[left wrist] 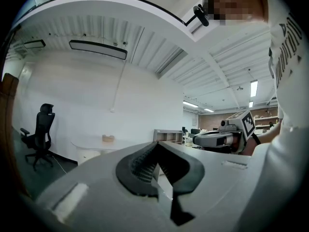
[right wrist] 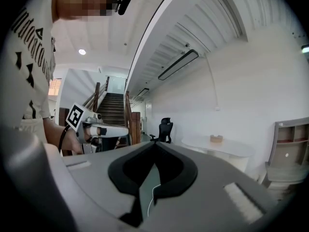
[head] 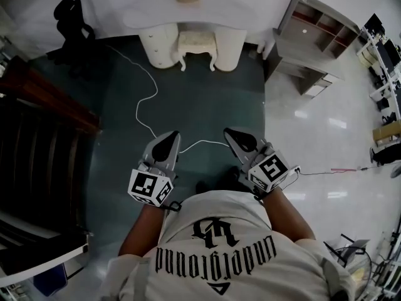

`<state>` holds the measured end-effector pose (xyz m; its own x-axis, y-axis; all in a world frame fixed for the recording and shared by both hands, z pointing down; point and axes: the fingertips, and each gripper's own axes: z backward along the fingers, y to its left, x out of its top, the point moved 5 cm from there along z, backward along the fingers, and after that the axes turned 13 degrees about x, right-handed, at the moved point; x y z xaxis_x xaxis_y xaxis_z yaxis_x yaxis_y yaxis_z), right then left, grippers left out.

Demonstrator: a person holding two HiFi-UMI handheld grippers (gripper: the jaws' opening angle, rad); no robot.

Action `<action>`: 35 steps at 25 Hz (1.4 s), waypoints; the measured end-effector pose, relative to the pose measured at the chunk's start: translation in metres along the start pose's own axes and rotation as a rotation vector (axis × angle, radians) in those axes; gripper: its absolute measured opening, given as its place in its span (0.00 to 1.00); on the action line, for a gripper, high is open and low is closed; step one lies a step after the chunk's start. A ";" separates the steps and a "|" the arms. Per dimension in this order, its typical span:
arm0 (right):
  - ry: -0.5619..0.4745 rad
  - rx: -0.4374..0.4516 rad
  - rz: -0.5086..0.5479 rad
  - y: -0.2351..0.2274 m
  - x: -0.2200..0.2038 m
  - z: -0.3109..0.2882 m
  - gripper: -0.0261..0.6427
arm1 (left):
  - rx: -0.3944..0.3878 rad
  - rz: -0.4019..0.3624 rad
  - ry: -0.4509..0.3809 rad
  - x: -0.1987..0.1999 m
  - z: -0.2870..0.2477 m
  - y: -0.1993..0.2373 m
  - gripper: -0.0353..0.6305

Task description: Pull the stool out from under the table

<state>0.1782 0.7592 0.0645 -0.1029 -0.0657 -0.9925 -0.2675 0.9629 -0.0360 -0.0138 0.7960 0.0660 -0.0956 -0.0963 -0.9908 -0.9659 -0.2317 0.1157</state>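
Observation:
The cream stool (head: pixel 196 43) stands tucked between the two pedestals of the white table (head: pixel 144 14) at the far end of the dark carpet. Both grippers are held close to my body, far from the stool and pointing toward it. My left gripper (head: pixel 171 135) is shut with nothing in it. My right gripper (head: pixel 229 132) is likewise shut and empty. In the left gripper view the jaws (left wrist: pixel 157 145) meet at the tip, with the table (left wrist: pixel 104 142) small beyond them. The right gripper view shows its own closed jaws (right wrist: pixel 154 144) and the table (right wrist: pixel 218 147) to the right.
A white cable (head: pixel 148 99) snakes across the carpet between me and the table. A black office chair (head: pixel 71 16) stands at the far left. A grey shelf unit (head: pixel 313 39) is at the right of the table. A dark wooden stair rail (head: pixel 44 99) lines the left side.

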 end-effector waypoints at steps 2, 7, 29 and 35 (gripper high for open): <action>0.001 0.011 -0.001 -0.004 0.000 -0.010 0.04 | 0.015 0.003 -0.002 0.000 0.000 0.011 0.07; -0.001 0.034 -0.021 -0.019 -0.004 -0.031 0.04 | 0.049 -0.005 -0.004 0.002 0.000 0.032 0.07; -0.006 0.058 -0.096 -0.230 -0.026 -0.100 0.04 | 0.127 -0.002 0.066 -0.010 -0.179 0.102 0.07; -0.014 0.032 -0.133 -0.322 -0.029 -0.099 0.04 | 0.084 -0.015 0.094 -0.010 -0.271 0.101 0.07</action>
<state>0.1726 0.4249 0.1168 -0.0550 -0.1898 -0.9803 -0.2471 0.9538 -0.1708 -0.0449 0.5118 0.1071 -0.0620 -0.1843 -0.9809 -0.9842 -0.1519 0.0908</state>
